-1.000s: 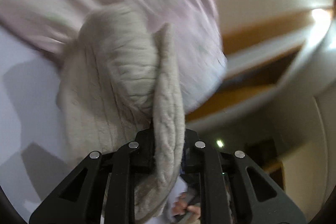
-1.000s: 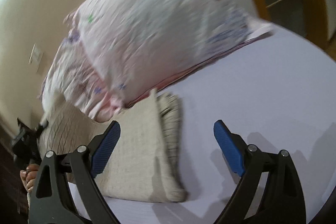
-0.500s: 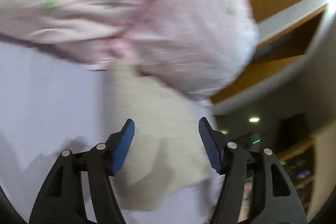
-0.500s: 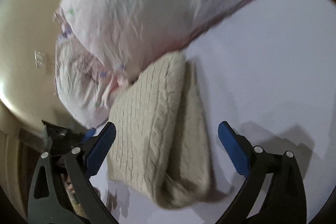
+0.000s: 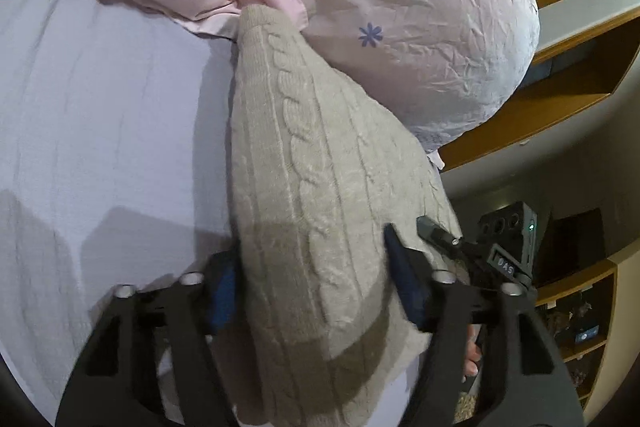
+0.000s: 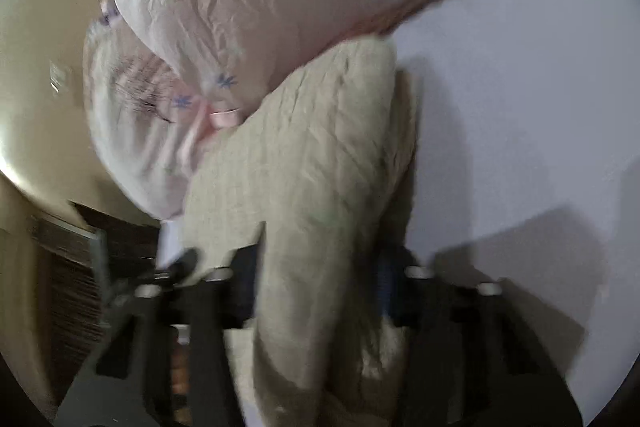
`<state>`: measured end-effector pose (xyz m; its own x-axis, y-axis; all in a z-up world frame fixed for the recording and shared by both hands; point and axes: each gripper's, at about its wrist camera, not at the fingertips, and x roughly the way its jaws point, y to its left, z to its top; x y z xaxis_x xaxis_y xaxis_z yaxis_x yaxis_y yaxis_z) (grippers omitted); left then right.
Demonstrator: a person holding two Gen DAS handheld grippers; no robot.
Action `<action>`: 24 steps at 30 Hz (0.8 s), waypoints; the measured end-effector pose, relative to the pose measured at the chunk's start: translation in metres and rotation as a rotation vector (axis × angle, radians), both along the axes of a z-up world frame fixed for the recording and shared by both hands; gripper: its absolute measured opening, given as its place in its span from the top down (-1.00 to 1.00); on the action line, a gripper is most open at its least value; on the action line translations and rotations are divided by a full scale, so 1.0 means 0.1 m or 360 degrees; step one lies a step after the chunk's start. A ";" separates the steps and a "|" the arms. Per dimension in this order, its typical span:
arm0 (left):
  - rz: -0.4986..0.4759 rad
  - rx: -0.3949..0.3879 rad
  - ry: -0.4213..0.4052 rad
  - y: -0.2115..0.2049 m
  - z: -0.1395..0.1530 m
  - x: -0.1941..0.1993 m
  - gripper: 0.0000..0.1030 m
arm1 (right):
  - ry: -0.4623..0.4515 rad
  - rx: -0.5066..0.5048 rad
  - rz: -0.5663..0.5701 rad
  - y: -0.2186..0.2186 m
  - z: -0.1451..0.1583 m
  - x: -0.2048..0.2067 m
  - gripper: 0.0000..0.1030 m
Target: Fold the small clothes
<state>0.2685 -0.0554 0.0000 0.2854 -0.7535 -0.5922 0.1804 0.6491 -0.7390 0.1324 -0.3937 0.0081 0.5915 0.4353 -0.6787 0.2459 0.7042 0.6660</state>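
White bed sheet (image 5: 100,131) bears all; pink flowered pillow (image 5: 420,27) presses on far end of folded beige cable-knit sweater (image 5: 312,187); left gripper (image 5: 312,287), right gripper (image 6: 316,279) each straddle near edge, fingers half-spread, grip uncertain; pinch both layers evenly before moving

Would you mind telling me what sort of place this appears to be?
Probably a bedroom: a lilac bedsheet, a flower-printed pink pillow lying on it, and wooden shelving behind.

Motion blur smears the right gripper (image 6: 316,283) — its pads vanish behind the folded sweater (image 6: 320,187) — grip unclear.
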 end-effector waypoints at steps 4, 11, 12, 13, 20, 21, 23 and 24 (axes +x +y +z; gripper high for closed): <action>-0.0017 -0.0057 -0.0074 0.36 0.22 -0.10 0.17 | -0.0100 -0.0046 0.0130 0.38 0.16 -0.02 0.36; 0.0235 0.0381 -0.0291 1.04 0.45 -0.17 -0.01 | -0.0060 -0.0444 0.0238 1.14 0.17 0.25 0.05; 0.0290 0.0444 -0.0345 1.16 0.51 -0.26 -0.05 | -0.0082 -0.0562 0.0190 1.17 0.24 0.20 0.02; 0.0314 0.0490 -0.0391 1.26 0.57 -0.34 -0.24 | -0.0126 -0.0800 0.0082 1.22 0.40 0.06 -0.14; 0.0441 0.1128 -0.0579 1.25 0.60 -1.14 -0.97 | -0.0259 -0.1353 -0.0178 1.40 0.90 -0.88 -0.97; 0.0416 0.1177 -0.0569 1.26 0.55 -1.22 -0.97 | -0.0194 -0.1333 -0.0166 1.40 0.87 -0.94 -0.97; 0.0334 0.1220 -0.0545 1.13 0.42 -1.33 -0.97 | -0.0074 -0.1206 -0.0069 1.50 0.66 -1.01 -0.97; 0.0294 0.1217 -0.0528 1.04 0.36 -1.36 -0.97 | -0.0051 -0.1121 -0.0001 1.55 0.54 -1.05 -0.97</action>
<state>0.1321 0.0490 0.0356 0.6128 -0.1047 -0.7833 0.1520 0.9883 -0.0132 0.0272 -0.2387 0.0622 0.6159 -0.1018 -0.7812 0.2343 0.9704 0.0583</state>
